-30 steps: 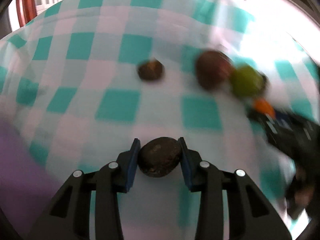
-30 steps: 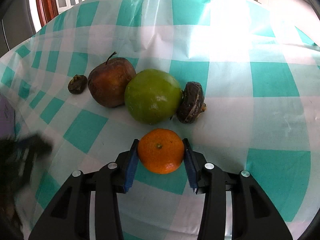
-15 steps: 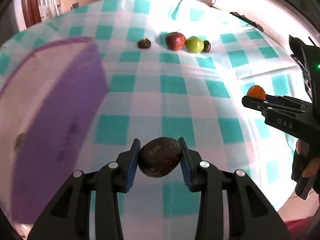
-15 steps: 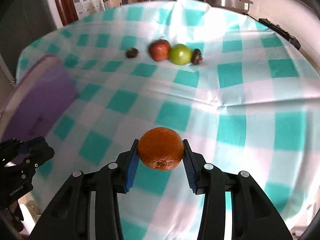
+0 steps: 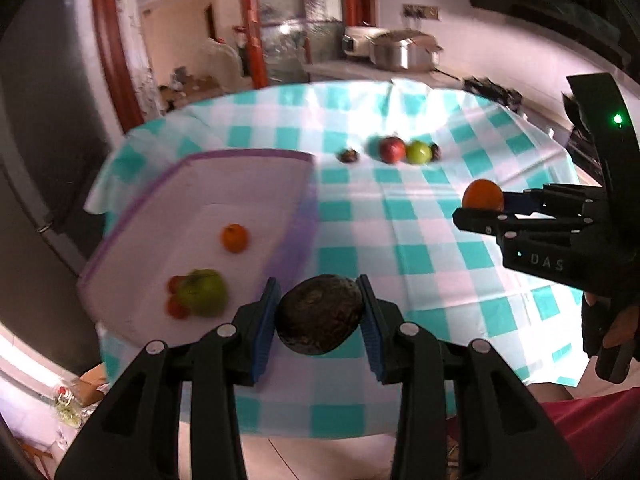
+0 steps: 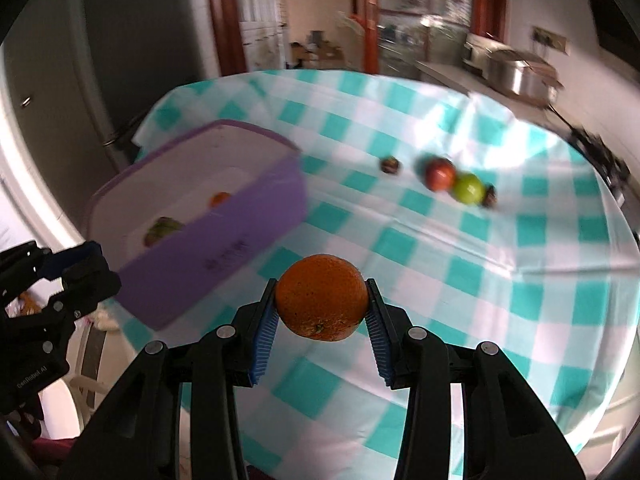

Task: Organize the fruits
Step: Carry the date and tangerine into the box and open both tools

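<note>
My left gripper (image 5: 319, 314) is shut on a dark brown wrinkled fruit (image 5: 320, 314), held high above the table's near edge beside the purple bin (image 5: 298, 240). My right gripper (image 6: 322, 304) is shut on an orange (image 6: 322, 298), also raised; it shows in the left wrist view (image 5: 482, 196) at the right. The bin (image 6: 224, 248) holds a small orange (image 5: 235, 237), a green fruit (image 5: 204, 292) and small red fruits (image 5: 176, 308). On the cloth far back lie a small dark fruit (image 5: 347, 155), a red apple (image 5: 392, 149), a green apple (image 5: 418, 152) and another dark fruit (image 5: 435, 152).
The round table has a teal-and-white checked cloth (image 5: 400, 240). A dark fridge (image 6: 100, 60) stands left of the table. A counter with a steel pot (image 5: 400, 52) is behind. The left gripper shows at the left edge of the right wrist view (image 6: 76, 272).
Both grippers have risen and pulled back from the fruit row toward the table's near side, each still holding its fruit. The purple bin and its contents have come into view.
</note>
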### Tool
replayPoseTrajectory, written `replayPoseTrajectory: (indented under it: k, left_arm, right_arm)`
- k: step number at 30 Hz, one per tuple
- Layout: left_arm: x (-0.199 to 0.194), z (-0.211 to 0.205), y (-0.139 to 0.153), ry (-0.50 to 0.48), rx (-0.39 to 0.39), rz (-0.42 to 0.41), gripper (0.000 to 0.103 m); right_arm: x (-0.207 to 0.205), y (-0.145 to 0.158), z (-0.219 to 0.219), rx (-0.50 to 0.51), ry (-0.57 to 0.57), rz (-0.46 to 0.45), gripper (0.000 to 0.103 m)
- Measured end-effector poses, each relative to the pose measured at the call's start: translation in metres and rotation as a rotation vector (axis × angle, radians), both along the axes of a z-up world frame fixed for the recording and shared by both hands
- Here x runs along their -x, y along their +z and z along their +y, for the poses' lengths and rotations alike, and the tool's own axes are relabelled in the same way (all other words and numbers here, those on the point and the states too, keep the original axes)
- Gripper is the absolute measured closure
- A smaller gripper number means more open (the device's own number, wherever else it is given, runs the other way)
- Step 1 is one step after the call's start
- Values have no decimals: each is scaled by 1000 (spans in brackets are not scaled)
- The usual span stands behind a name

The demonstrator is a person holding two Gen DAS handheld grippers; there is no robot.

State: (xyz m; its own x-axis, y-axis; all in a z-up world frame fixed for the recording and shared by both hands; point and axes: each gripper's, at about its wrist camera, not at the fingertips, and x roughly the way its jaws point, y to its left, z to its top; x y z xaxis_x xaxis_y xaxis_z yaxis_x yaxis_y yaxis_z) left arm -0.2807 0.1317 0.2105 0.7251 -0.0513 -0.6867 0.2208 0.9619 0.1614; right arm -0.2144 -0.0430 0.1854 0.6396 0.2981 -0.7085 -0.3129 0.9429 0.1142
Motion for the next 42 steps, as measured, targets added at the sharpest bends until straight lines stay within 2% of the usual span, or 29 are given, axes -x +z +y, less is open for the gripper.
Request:
replayPoseTrajectory:
  k: [6,10,15,18,21,24,27,29,33,35,42]
  left_arm:
    - [17,47,10,111,40,-32,64]
    - [25,69,5,164,58,-18,64]
    - [12,87,-5,223,69,8,64]
    - [-9,97,-8,262,62,26,64]
    - [-40,104,-10,275,22,48,64]
    - [-75,111,-13,273,-15,94,64]
    - [-118,117,-21,277,-53,154,64]
    - [-145,121,-28,284,-58,203,64]
    - [-194,129,-48,276,-96,309,64]
    - [-215,133,-60,278,-117,354,64]
    - [-267,151,-110,280,-174,523,64]
  right_arm:
    - [10,16,59,41,136,-27,61]
    - [18,11,88,68,224,-10,61]
    - [15,7,113,85,315,14,61]
    - [1,10,122,74,351,20,61]
    - [-24,13,133,46,375,28,61]
    - [-58,13,144,29,389,51,61]
    - [-91,7,155,65,412,71,61]
    - [-115,-1,161,72,428,121,61]
    - [-151,-22,179,129,476,187,61]
    - [-166,-36,192,190,512,223,61]
    - [-189,-79,213,324,593,341,61]
